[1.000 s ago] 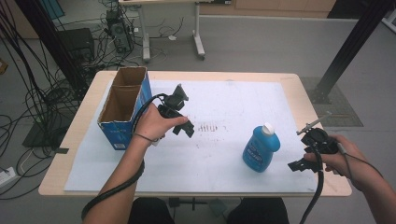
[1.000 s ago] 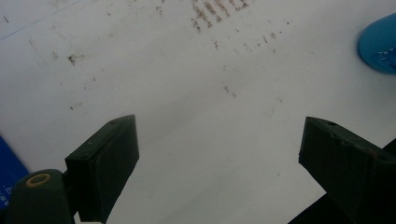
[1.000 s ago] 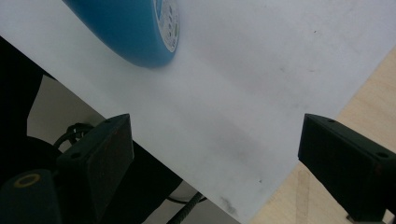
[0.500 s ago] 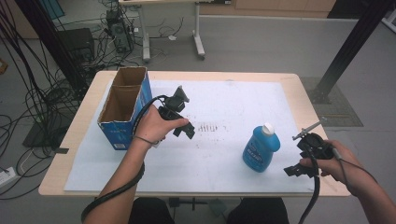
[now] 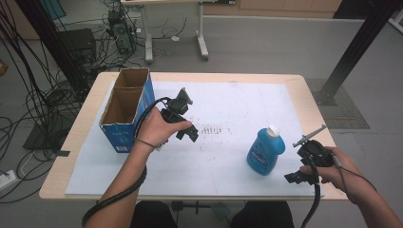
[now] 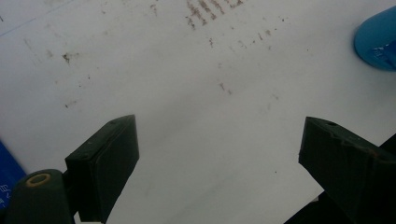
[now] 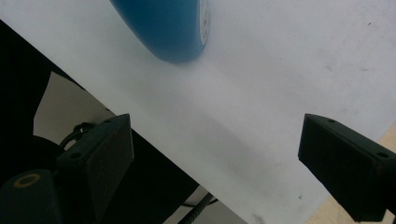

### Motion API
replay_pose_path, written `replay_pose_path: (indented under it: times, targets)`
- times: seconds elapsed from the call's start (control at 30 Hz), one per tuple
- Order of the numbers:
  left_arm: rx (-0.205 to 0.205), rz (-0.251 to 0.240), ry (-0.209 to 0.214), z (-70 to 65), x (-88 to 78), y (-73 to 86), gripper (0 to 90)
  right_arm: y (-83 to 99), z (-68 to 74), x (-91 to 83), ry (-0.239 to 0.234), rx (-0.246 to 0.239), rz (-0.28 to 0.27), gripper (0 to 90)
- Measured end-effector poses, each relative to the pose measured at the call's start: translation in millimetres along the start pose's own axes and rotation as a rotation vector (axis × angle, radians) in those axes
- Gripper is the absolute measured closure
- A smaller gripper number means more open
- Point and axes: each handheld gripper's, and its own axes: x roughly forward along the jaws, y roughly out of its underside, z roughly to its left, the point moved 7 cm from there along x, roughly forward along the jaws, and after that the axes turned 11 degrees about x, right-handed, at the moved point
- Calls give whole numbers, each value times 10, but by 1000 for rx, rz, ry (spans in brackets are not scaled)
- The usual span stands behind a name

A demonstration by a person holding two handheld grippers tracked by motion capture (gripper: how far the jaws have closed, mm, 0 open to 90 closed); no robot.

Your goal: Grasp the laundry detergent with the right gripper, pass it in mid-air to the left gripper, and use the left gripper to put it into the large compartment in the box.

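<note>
1. Jaws of the right gripper (image 5: pixel 298 176) stand wide apart with nothing between them; in the right gripper view its black pads (image 7: pixel 109 154) frame bare white sheet and the table's near edge.
2. Right hand (image 5: pixel 335 166) wraps the gripper's body from the outer side, forearm coming in low from the near right corner, tool aimed inward along the near edge.
3. Blue bottle (image 5: pixel 265 151) with a white cap stands upright just beside this gripper, apart from it; its rounded blue base (image 7: pixel 170 28) lies ahead of the jaws, untouched.
4. Left gripper (image 5: pixel 187 133) is likewise spread open and empty, its pads (image 6: pixel 105 158) over the stained white sheet (image 5: pixel 228 156).
5. Left hand (image 5: pixel 157 127) grips that tool from above, wrist bent, forearm angled up from the near edge.
6. Open cardboard box (image 5: pixel 124 111) sits just beyond the left hand, on the side away from the bottle.
</note>
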Motion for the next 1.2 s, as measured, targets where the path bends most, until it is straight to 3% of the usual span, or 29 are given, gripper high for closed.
replay_pose_path:
  times: [1.2]
  targets:
    - [9, 2, 12, -83, 50, 34, 125, 135, 150, 289, -49, -9, -29, 97]
